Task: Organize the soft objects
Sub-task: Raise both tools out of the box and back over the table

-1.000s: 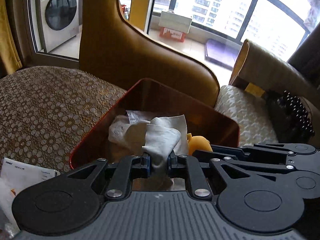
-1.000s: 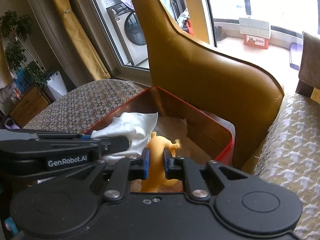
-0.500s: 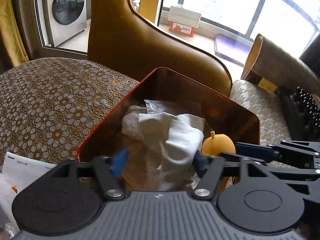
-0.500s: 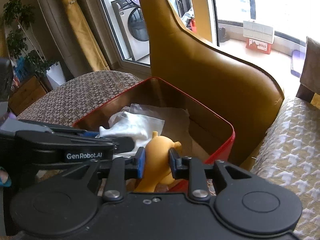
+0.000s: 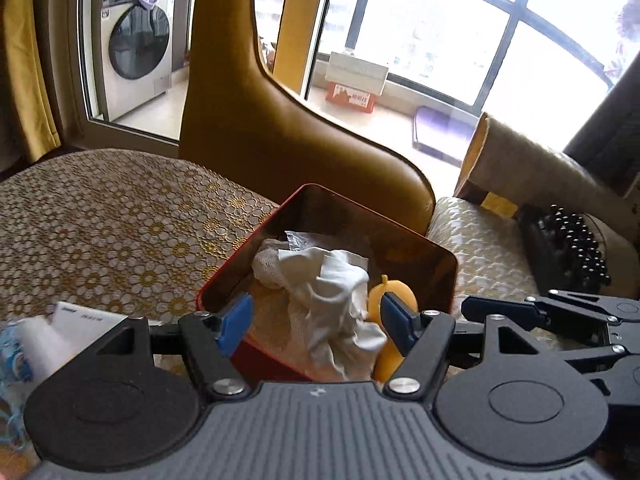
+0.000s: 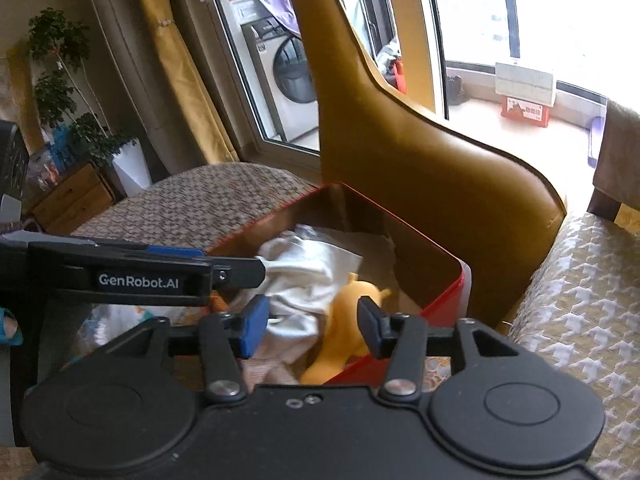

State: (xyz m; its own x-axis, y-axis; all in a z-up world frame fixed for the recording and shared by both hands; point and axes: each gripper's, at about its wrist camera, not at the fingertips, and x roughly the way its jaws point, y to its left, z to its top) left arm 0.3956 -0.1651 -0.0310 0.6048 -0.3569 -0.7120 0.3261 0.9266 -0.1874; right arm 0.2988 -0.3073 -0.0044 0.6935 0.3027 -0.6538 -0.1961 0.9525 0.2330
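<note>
Bright daylight from the big window (image 5: 460, 40) behind, panes blown out white, room corners dim, fisheye bending at edges, slight blur on white cloth (image 5: 336, 292)

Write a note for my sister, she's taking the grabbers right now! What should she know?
Left gripper: open, holding nothing, above the white cloth.
Right gripper: open, holding nothing, above the yellow soft toy.
Both things lie in the red box, the toy against the box's near wall.
Done: cloth and toy are in the box.
Left: soft packets lie outside the box to the left; maybe they go in next.
</note>
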